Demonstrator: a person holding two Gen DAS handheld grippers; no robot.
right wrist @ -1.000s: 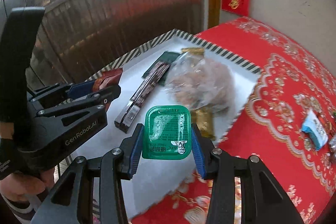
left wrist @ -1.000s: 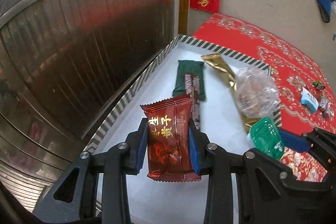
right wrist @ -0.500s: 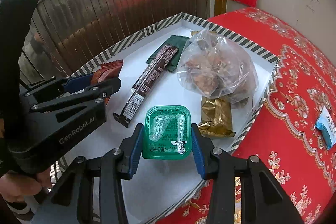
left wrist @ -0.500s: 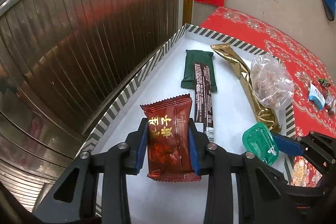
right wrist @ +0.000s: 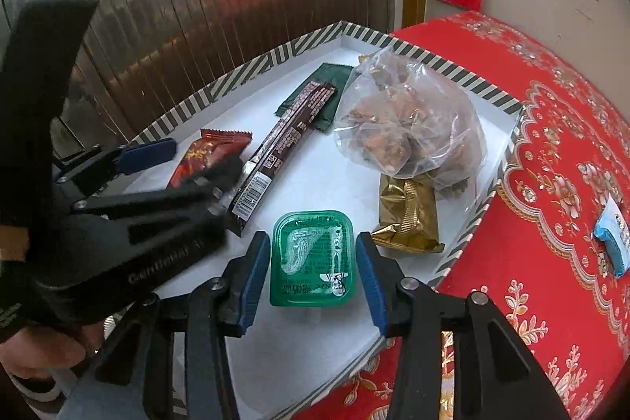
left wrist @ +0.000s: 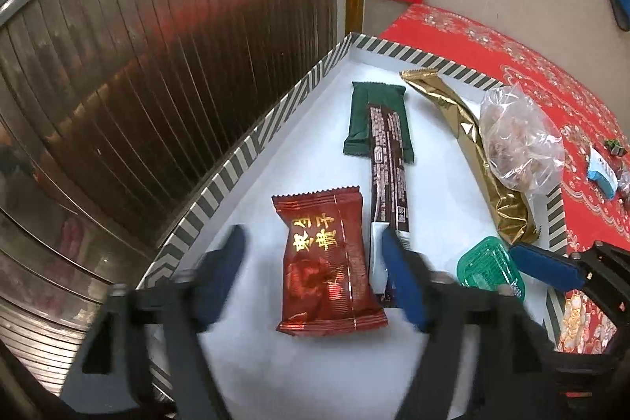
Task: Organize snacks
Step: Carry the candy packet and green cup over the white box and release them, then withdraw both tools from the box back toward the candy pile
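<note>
Filling the striped-rim tray (left wrist: 252, 152) with snacks is the step in hand, and it looks close to a double set-down. The tray sits on the surface under a red patterned cloth (right wrist: 559, 191) and already holds a clear bag of brown pieces (right wrist: 409, 121), a long gold packet (left wrist: 472, 136), a dark green wrapper (left wrist: 378, 105) and a slim dark brown bar (left wrist: 388, 164) lying partly over that wrapper.

The left hand-held gripper (left wrist: 311, 270) has just been opening; its blue pads stand clear on both sides of the red snack packet (left wrist: 327, 262), which lies between them on the white tray floor, just beside the brown bar. That packet reads as released.

The right hand-held gripper (right wrist: 313, 262) brackets the green lidded cup (right wrist: 311, 258) near the tray's front edge, beside the gold packet. Its jaws have crept slightly wider, and thin gaps show at both pads, so the cup seems let go, or nearly.

Next, judging from this, both tools need to lift straight back without dragging the packet or tipping the cup, then go for the small blue-and-white packet (right wrist: 612, 235) left out on the cloth, well apart from the tray
</note>
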